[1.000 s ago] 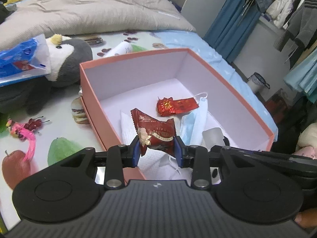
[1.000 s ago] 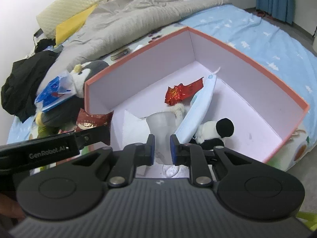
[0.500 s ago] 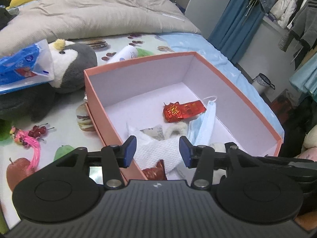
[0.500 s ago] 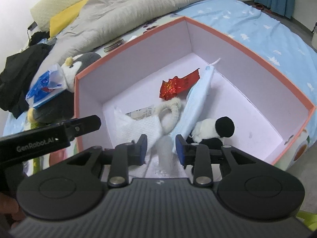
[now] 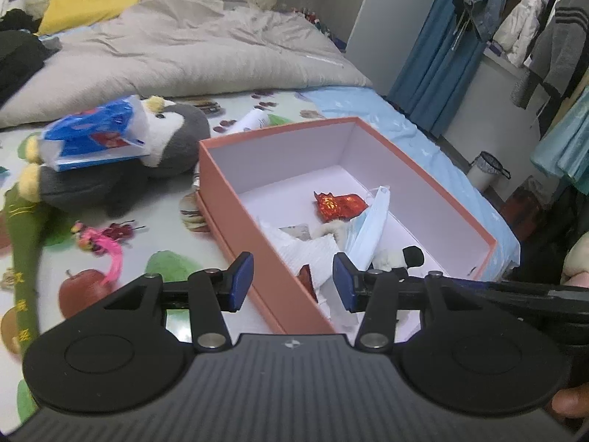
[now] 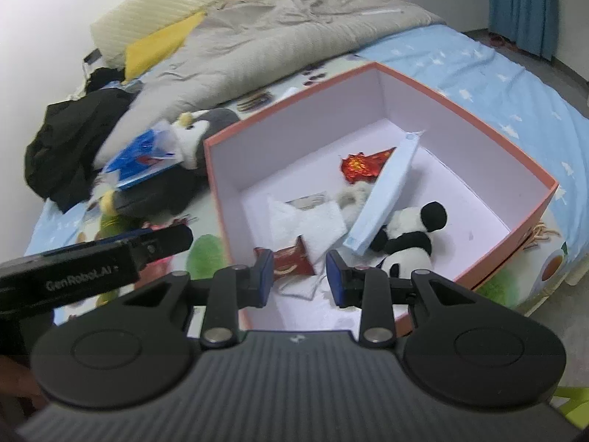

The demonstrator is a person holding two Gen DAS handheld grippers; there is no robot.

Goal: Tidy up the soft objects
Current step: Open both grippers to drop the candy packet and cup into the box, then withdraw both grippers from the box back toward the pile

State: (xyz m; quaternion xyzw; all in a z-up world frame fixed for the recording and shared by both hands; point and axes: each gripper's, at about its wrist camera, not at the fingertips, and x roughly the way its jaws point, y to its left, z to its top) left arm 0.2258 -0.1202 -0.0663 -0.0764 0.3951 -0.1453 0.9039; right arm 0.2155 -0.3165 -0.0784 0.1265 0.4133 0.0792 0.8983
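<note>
We're over a bed (image 5: pixel 73 243) with a fruit-print sheet, grey duvet (image 5: pixel 191 55) at 12 o'clock, blue curtains and hung clothes at 2. The pink box (image 6: pixel 515 169) holds a face mask (image 6: pixel 383 202), long axis running 1 to 7, plus a panda plush (image 6: pixel 408 235). Left gripper (image 5: pixel 292 281) and right gripper (image 6: pixel 300 278) both hang parted, holding nothing.

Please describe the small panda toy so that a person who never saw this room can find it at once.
On the bed stands an open pink box with white inner walls. The panda lies on its floor near the right wall, beside the lower end of a slanting blue face mask. It is the only black-and-white plush inside; the grey penguin lies outside the box.
</note>
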